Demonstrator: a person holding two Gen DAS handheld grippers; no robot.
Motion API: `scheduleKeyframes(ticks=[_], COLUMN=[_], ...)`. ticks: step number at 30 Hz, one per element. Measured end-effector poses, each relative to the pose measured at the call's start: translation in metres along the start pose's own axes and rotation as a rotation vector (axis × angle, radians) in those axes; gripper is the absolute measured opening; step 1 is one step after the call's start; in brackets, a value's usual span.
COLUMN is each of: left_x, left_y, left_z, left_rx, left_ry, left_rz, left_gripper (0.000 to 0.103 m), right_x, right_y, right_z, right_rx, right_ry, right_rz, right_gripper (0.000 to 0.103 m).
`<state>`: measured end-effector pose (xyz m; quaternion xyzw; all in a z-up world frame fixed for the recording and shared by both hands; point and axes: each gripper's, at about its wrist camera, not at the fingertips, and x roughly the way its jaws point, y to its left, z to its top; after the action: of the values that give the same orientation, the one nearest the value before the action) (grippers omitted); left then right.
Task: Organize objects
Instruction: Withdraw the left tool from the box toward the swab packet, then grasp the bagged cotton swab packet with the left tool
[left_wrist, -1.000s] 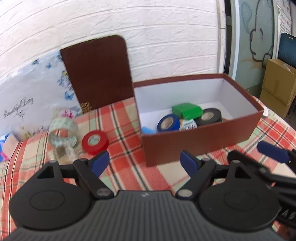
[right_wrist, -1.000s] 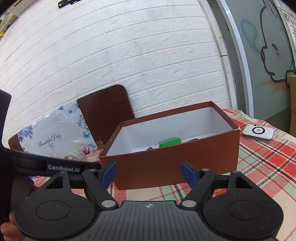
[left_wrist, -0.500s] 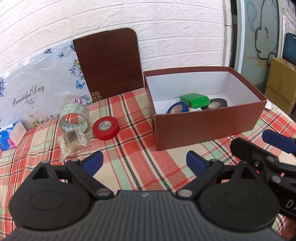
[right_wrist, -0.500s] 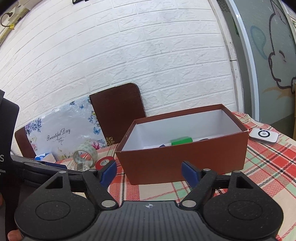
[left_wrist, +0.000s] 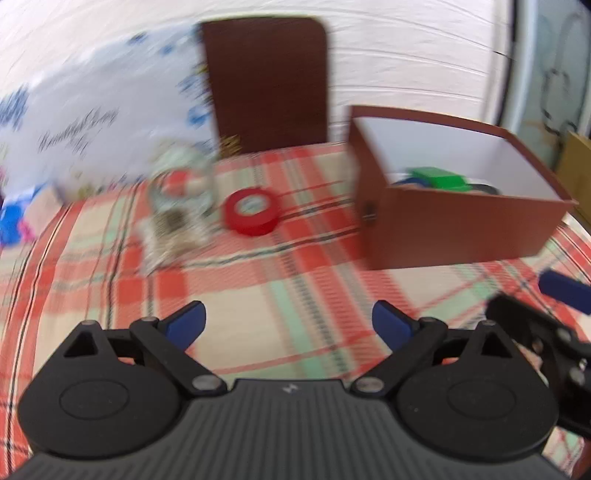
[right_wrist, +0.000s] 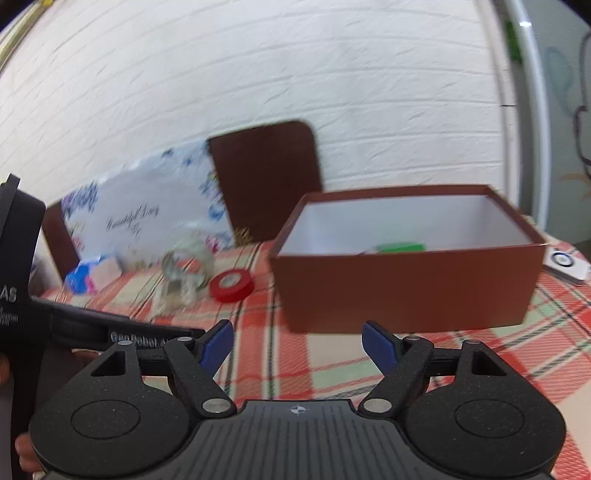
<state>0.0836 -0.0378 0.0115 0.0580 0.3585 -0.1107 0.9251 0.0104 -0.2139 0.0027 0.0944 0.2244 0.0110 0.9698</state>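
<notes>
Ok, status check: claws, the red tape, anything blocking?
Both claws, left and right, open, empty. Red tape on cloth, outside brown box. Path clear.

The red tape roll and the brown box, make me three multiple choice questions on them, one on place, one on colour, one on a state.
1. Where does the red tape roll lie?
A. inside the brown box
B. on the checked cloth, left of the brown box
C. between the left claw's fingers

2. What colour is the inside of the brown box?
A. white
B. black
C. yellow

3. How does the left claw stand?
A. shut on the red tape roll
B. shut on nothing
C. open, nothing between its fingers

Answers:
1 B: the roll rests flat on the checked cloth, apart from the box's left wall.
2 A: the inner walls show white above the green item inside.
3 C: its blue fingers stand wide apart over bare cloth; they have just been opening.
</notes>
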Motion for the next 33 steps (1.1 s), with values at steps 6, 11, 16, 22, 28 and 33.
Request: scheduleKeyframes(ticks=[6, 11, 16, 22, 28, 33], left_x=[0.020, 0.019, 0.023, 0.036, 0.035, 0.030], left_y=[0.097, 0.166, 0.209, 0.218, 0.182, 0.123], left_z=[-0.014, -0.021, -0.029, -0.037, -0.028, -0.025], left_rx=[-0.199, -0.333, -0.423, -0.460, -0.391, -0.292], left_ry=[0.019, 0.006, -0.011, 0.009, -0.005, 0.031], left_rz=[0.125, 0.217, 0.275, 0.233, 0.077, -0.115], left_gripper=[0.098, 0.098, 0.098, 0.093, 0.092, 0.092], right_x=[0.071, 0.155, 0.240, 0.257, 0.167, 0.092], right_y=[0.051, 0.112, 0.140, 0.138, 0.092, 0.038], right_z=[-0.004, 0.009, 0.032, 0.026, -0.015, -0.041], right_rx=[-0.161, -0.245, -0.204, -0.193, -0.255, -0.234], right_ry=[0.124, 0.123, 0.150, 0.263, 0.265, 0.207], right_rz=[0.148, 0.246, 0.225, 0.297, 0.324, 0.199], right_gripper=[0.077, 0.079, 0.085, 0.065, 0.065, 0.089])
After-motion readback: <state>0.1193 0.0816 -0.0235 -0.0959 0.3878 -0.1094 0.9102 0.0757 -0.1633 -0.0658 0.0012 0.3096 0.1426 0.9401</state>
